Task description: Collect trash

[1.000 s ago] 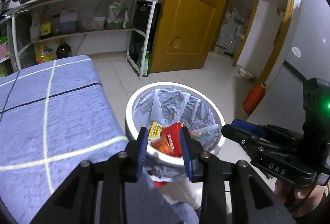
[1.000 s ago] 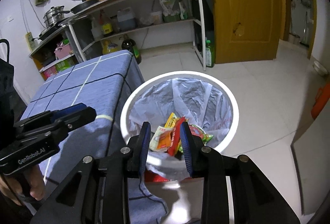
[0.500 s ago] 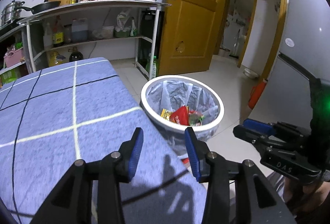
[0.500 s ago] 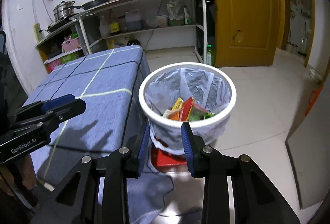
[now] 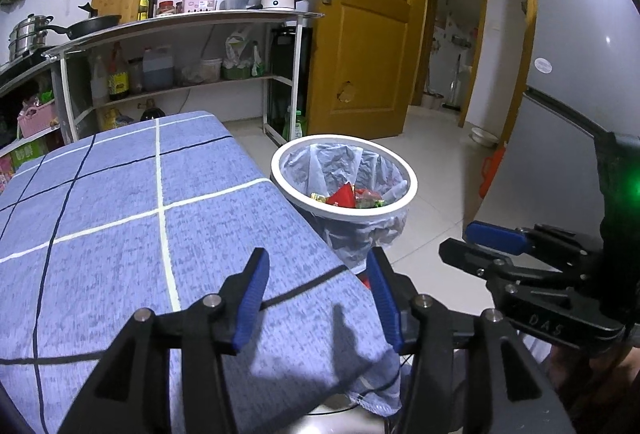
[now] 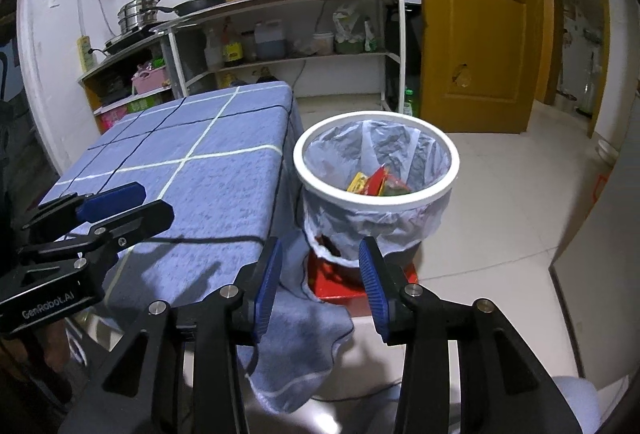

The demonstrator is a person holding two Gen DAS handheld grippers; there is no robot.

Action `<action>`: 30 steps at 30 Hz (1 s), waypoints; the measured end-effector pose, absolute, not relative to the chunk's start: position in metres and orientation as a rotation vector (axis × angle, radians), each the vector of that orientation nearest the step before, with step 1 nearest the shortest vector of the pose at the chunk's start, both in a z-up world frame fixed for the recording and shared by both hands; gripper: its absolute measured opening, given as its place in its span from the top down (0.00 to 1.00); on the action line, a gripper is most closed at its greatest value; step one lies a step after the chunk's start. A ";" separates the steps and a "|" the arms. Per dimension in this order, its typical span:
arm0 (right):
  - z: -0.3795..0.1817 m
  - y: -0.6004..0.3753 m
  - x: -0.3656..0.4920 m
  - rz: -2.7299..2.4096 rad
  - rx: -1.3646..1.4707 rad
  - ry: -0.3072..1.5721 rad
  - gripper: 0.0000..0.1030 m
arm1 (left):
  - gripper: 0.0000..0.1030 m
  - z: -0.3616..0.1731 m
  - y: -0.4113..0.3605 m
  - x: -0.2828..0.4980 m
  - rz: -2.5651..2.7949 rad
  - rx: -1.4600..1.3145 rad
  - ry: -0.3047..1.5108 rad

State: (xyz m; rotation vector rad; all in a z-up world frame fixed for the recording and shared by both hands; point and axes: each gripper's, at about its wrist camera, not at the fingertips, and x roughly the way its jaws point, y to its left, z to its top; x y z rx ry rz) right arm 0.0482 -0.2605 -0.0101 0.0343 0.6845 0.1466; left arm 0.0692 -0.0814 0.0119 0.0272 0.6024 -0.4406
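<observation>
A white-rimmed trash bin (image 5: 414, 184) lined with a clear bag stands on the floor beside the table; it also shows in the right wrist view (image 6: 454, 162). Red, yellow and green snack wrappers (image 5: 352, 197) lie inside it, also seen in the right wrist view (image 6: 376, 183). My left gripper (image 5: 318, 300) is open and empty above the table's near corner. My right gripper (image 6: 320, 284) is open and empty, above the hanging cloth corner and short of the bin. Each gripper shows in the other's view, the right one (image 5: 492, 246) and the left one (image 6: 124, 206).
A table with a blue checked cloth (image 5: 120, 218) fills the left. Kitchen shelves (image 5: 180, 34) with a kettle, pans and bottles line the back wall. A yellow door (image 5: 368, 34) stands behind the bin. A red box (image 6: 360, 282) sits under the bin. An orange container (image 5: 490, 170) stands by the right wall.
Both grippers have pulled back and up from over the bin, so the bin looks smaller and farther. Both stay open and empty. The wrappers stay in the bin.
</observation>
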 end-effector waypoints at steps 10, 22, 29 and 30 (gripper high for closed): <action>-0.011 -0.255 0.040 0.149 0.015 0.682 0.60 | 0.49 0.008 -0.075 0.063 -0.404 0.017 0.604; -0.006 -0.253 0.037 0.141 0.012 0.665 0.60 | 0.49 0.010 -0.071 0.057 -0.384 0.012 0.592; -0.003 -0.252 0.035 0.144 0.007 0.660 0.60 | 0.49 0.011 -0.070 0.056 -0.376 0.009 0.596; -0.004 -0.251 0.035 0.146 0.007 0.662 0.60 | 0.49 0.011 -0.071 0.056 -0.375 0.009 0.597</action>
